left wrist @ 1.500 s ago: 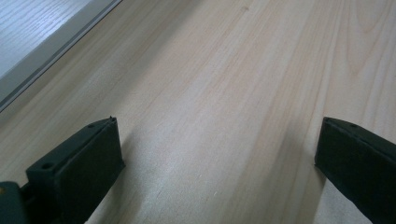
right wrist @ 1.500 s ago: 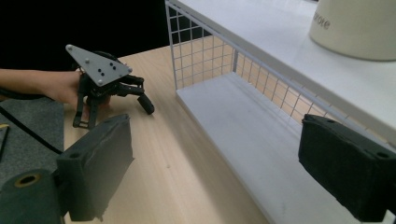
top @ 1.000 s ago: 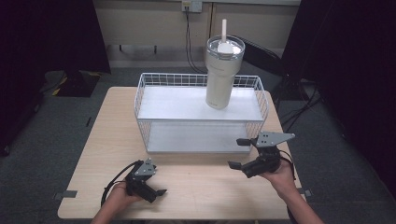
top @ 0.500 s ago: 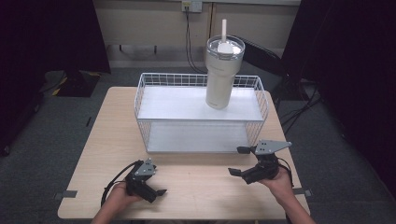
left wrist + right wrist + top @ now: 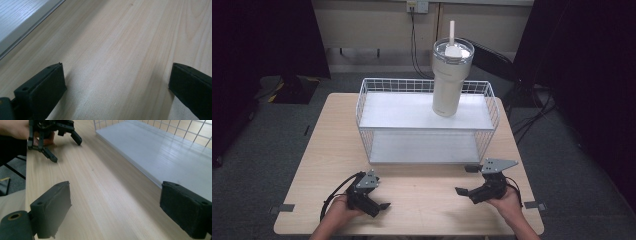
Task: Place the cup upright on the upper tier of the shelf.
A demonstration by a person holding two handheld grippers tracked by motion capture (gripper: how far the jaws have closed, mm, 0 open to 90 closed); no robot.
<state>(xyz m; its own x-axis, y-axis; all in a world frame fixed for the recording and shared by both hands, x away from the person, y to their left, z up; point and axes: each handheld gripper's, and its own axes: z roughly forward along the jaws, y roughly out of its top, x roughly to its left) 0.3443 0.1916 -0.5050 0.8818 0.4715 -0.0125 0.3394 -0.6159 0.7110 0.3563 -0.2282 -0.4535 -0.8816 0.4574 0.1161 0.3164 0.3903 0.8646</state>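
We hold a black two-jaw left gripper (image 5: pixel 382 205) low at the near left, our left hand (image 5: pixel 337 216) wrapped round its rear, its black cable looping out to the side. Its jaws stand wide apart in the left gripper view (image 5: pixel 115 82), with nothing between them. Our right hand (image 5: pixel 507 202) grips the black two-jaw right gripper (image 5: pixel 466 180) at the near right, its grey three-cornered plate on top. Its jaws are spread wide too, as the right gripper view (image 5: pixel 115 210) shows, and they point toward our left side, where the left gripper (image 5: pixel 66 146) sits farther off, jaws parted. The two grippers are well apart, and both forearms come in from the near edge.
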